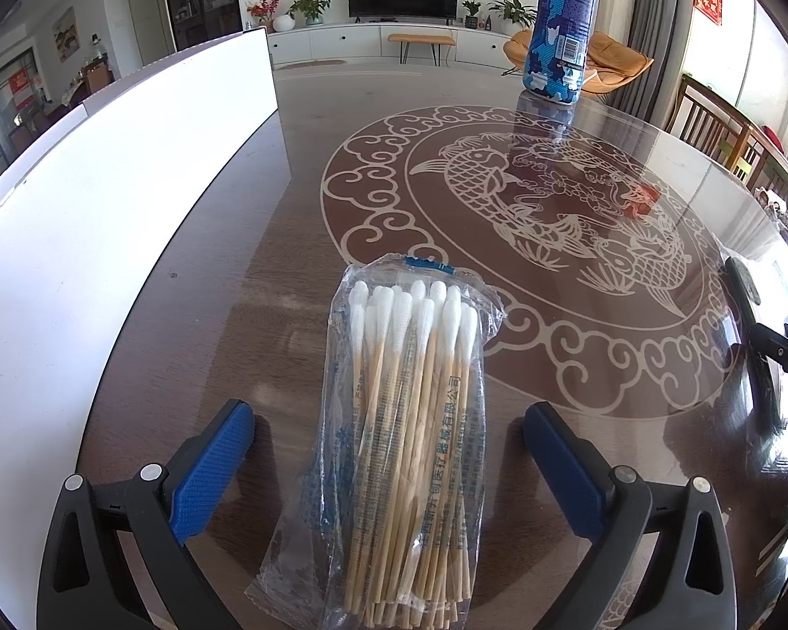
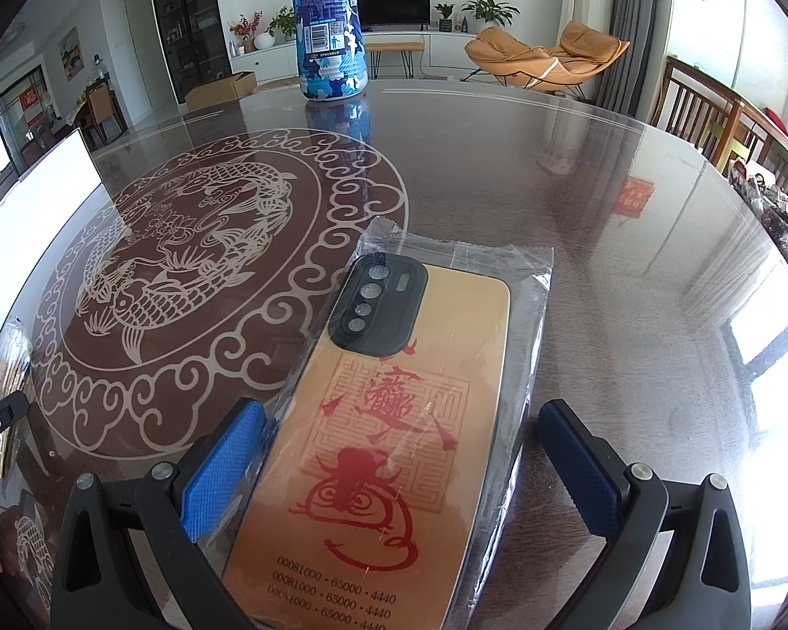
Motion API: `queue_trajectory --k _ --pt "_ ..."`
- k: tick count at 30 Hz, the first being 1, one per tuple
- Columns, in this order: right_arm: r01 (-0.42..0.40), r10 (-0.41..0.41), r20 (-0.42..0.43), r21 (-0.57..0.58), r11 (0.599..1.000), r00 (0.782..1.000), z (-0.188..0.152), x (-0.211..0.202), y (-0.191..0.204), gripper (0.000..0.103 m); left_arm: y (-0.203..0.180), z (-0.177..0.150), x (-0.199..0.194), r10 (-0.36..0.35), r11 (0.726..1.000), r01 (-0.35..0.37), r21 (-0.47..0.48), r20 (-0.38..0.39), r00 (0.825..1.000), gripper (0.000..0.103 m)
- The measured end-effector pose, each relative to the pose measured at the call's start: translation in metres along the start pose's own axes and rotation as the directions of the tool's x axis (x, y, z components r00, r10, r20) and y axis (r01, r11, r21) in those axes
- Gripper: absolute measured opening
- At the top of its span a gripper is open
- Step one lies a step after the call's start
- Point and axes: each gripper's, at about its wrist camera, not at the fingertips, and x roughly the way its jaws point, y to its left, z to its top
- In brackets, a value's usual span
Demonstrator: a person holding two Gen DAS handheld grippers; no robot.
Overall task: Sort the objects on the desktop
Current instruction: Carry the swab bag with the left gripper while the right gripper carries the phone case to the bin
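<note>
A clear bag of wooden cotton swabs [image 1: 410, 420] lies flat on the dark table, white tips pointing away. My left gripper [image 1: 389, 415] is open, one blue pad on each side of the bag and neither touching it. A gold phone case with red print and a black camera block, sealed in a clear sleeve [image 2: 394, 420], lies under my right gripper [image 2: 399, 417]. This gripper is open too: its left pad is at the sleeve's edge and its right pad stands apart. The swab bag [image 2: 10, 367] shows at the far left of the right wrist view.
A tall blue camouflage-patterned canister [image 1: 562, 26] [image 2: 331, 21] stands upright at the table's far side. A white board [image 1: 105, 210] [image 2: 52, 184] runs along the left. The glossy table [image 2: 604, 157] carries a round fish motif. Wooden chairs [image 2: 709, 115] stand past its right edge.
</note>
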Motion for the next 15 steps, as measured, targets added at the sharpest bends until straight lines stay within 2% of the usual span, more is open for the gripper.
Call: queue_trajectory --k 5,10,13,14,15 --pt "-0.063 0.064 -0.05 0.024 0.998 0.997 -0.001 -0.006 -0.015 0.103 0.0 0.0 0.0 0.001 1.0 -0.001 0.005 -0.007 1.0 0.103" --pt "-0.052 0.049 -0.117 -0.018 0.998 0.992 0.004 -0.001 -0.005 0.103 0.001 0.008 0.004 -0.018 0.999 0.021 0.041 -0.068 0.997 0.103" --pt "-0.009 -0.003 -0.159 -0.075 0.997 0.987 0.011 0.01 0.013 0.103 0.004 0.015 0.009 -0.024 0.998 0.029 0.052 -0.097 0.995 0.103" --pt "0.005 -0.024 -0.169 -0.112 0.994 0.985 0.013 0.011 0.02 0.103 0.006 0.016 0.008 -0.026 0.998 0.031 0.053 -0.095 0.995 0.099" --pt "0.007 -0.029 -0.184 -0.12 0.993 0.983 0.014 0.012 0.024 0.102 0.009 0.017 0.006 -0.029 0.998 0.033 0.056 -0.081 0.996 0.083"
